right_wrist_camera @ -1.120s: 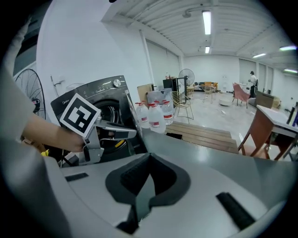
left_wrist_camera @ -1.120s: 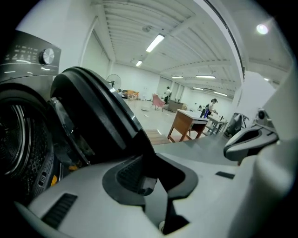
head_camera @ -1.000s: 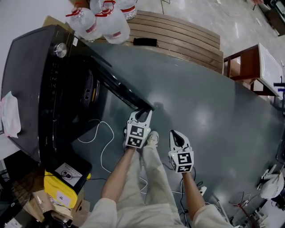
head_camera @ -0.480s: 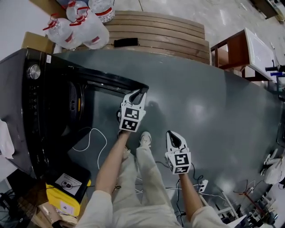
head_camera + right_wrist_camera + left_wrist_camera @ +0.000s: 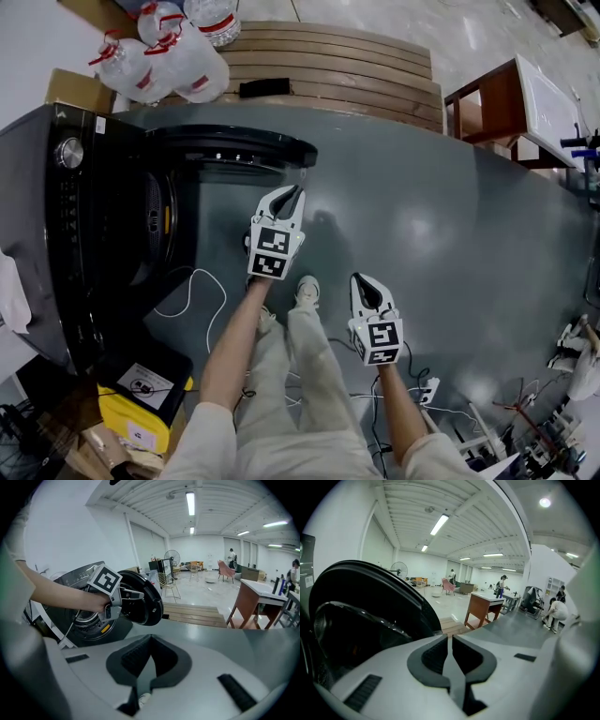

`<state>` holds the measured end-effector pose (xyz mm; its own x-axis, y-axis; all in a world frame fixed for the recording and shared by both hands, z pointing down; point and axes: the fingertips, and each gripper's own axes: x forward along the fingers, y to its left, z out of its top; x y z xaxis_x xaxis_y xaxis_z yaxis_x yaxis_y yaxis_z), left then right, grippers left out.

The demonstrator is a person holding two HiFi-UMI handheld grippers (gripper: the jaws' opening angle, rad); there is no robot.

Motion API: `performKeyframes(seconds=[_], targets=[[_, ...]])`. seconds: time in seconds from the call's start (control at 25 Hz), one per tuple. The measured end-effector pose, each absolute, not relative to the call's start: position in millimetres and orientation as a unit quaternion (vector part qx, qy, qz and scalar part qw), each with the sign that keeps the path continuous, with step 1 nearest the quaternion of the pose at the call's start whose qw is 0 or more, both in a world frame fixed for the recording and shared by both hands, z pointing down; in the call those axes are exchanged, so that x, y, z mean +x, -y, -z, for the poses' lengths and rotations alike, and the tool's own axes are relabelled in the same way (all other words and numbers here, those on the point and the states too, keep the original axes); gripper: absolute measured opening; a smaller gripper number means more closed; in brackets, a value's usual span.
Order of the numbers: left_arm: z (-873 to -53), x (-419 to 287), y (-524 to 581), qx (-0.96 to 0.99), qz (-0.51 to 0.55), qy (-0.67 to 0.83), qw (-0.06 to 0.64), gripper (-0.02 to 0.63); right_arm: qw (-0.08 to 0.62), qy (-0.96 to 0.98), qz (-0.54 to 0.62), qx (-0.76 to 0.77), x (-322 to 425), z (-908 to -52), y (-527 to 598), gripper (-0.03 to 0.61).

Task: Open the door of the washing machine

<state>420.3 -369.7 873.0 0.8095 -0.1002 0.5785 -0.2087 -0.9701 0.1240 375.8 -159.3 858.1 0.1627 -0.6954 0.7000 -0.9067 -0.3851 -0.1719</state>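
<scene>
The black washing machine [image 5: 56, 234] stands at the left with its round door [image 5: 234, 148] swung wide open, seen edge-on above the drum opening [image 5: 155, 225]. My left gripper [image 5: 295, 190] hangs just right of the door's free edge, apart from it. Its jaws are closing, almost together, with nothing between them [image 5: 450, 637]. The door [image 5: 370, 602] fills the left of the left gripper view. My right gripper [image 5: 364, 279] is shut and empty, lower and to the right [image 5: 150, 637]. Its view shows the left gripper [image 5: 137, 594] in front of the door [image 5: 147, 606] and the drum [image 5: 89, 618].
Large water bottles [image 5: 178, 52] and a low wooden platform [image 5: 328, 66] lie beyond the machine. A wooden table [image 5: 506, 103] stands at the upper right. A white cable [image 5: 197, 281] and a yellow box [image 5: 141, 394] lie by the machine. The person's shoe [image 5: 305, 291] is between the grippers.
The door has swung further open, away from me. My left gripper held its free edge before; now it is off the door with its jaws drawn together. The right gripper has hardly moved.
</scene>
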Motion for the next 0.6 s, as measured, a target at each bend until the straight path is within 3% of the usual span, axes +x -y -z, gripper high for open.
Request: performKeyframes(seconds=[0.6], targets=[[-841, 320, 376, 0.946, -0.281, 0.117, 0.111, 0.008, 0.161, 0.586, -0.345, 0.715, 335, -848, 203, -0.002]])
